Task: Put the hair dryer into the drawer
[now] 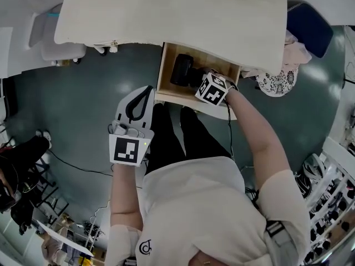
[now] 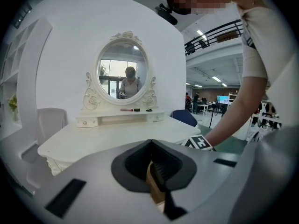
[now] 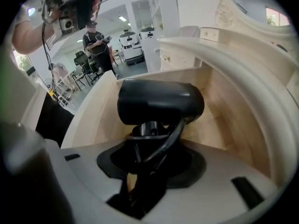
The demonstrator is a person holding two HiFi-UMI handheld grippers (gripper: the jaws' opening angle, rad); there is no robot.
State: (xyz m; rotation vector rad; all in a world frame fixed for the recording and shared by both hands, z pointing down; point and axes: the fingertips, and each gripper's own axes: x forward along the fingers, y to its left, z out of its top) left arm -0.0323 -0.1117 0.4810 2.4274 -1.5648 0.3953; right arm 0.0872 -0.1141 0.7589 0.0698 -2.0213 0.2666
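The black hair dryer (image 1: 182,70) sits low inside the open wooden drawer (image 1: 165,71) under the white dressing table (image 1: 166,10). My right gripper (image 1: 198,77) reaches down into the drawer and is shut on the dryer's handle, with the cord looped between its jaws. In the right gripper view the dryer's barrel (image 3: 159,101) lies crosswise just past my right gripper (image 3: 149,146), with the drawer's walls (image 3: 233,106) around it. My left gripper (image 1: 145,93) hangs in front of the drawer's left corner, shut and empty. Over my left gripper (image 2: 156,164), the left gripper view shows the tabletop (image 2: 112,134).
An oval mirror (image 2: 123,71) stands at the back of the table, with small items on its shelf. A white chair (image 1: 55,46) is at the table's left and a blue seat (image 1: 310,24) at its right. A polka-dot bundle (image 1: 277,82) lies near the drawer. Cables run over the floor (image 1: 83,165).
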